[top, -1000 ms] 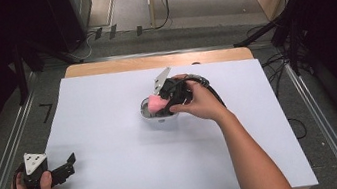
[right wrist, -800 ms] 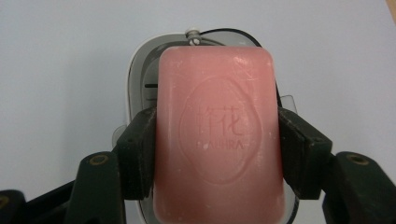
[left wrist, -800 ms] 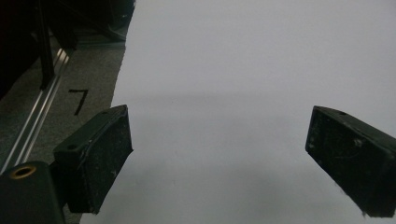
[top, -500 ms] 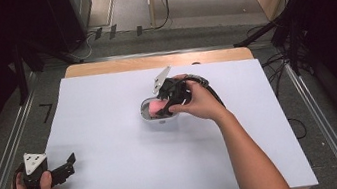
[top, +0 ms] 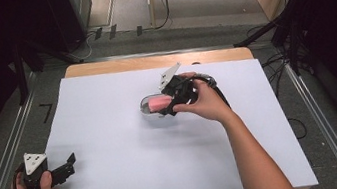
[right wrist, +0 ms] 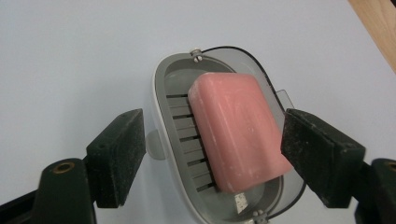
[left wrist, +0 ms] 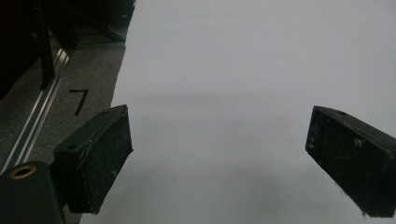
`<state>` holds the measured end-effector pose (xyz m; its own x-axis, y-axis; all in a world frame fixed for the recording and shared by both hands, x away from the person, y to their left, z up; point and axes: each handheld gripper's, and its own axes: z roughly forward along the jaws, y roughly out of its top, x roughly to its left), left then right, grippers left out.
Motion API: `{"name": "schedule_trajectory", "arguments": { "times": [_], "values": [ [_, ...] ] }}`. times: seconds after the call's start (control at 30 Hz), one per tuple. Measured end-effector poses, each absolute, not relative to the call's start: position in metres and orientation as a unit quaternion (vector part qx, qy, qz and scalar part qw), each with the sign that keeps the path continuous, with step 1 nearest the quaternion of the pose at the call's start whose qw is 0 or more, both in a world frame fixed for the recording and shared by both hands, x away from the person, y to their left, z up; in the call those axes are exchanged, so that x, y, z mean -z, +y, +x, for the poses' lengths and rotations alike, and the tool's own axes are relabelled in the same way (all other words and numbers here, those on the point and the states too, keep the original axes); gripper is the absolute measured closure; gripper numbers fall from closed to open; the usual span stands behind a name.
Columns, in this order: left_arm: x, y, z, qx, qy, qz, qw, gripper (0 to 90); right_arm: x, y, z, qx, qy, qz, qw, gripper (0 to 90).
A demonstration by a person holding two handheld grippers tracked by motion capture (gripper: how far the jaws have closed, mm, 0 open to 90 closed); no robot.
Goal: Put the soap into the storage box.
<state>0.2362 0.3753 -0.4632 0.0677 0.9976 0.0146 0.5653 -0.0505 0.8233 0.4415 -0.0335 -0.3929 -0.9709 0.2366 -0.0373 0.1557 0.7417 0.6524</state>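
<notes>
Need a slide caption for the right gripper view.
Pink soap bar lying tilted in grey slatted soap dish, right tongs open astride it.

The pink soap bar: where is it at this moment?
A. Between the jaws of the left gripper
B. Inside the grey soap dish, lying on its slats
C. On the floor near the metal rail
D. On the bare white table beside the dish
B: in the right gripper view the pink soap bar lies on the slats of the grey soap dish.

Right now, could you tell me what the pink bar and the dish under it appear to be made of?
The pink bar looks like soap: matte, waxy, with rounded edges and faint whitish scuffs. The dish seems to be moulded plastic: smooth grey rim, slatted grey insert, and what looks like a clear, smoke-tinted hinged lid lying open behind it. That is judged from looks alone.
</notes>
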Motion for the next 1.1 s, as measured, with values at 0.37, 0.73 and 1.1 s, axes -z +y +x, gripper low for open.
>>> {"name": "schedule_trajectory", "arguments": {
  "times": [0.37, 0.73, 1.1],
  "values": [
    [0.463, 0.375, 0.236, -0.323, 0.603, 0.648, 0.335, 7.6, 0.392, -0.062, 0.43, -0.363, 0.915, 0.155, 0.077, 14.1],
    [0.463, 0.375, 0.236, -0.324, 0.603, 0.648, 0.334, 7.7, 0.397, -0.088, 0.417, -0.374, 0.905, 0.188, 0.079, 14.1],
    [0.463, 0.374, 0.236, -0.325, 0.602, 0.649, 0.333, 7.6, 0.408, -0.113, 0.398, -0.383, 0.897, 0.205, 0.084, 14.0]
  ]
}}
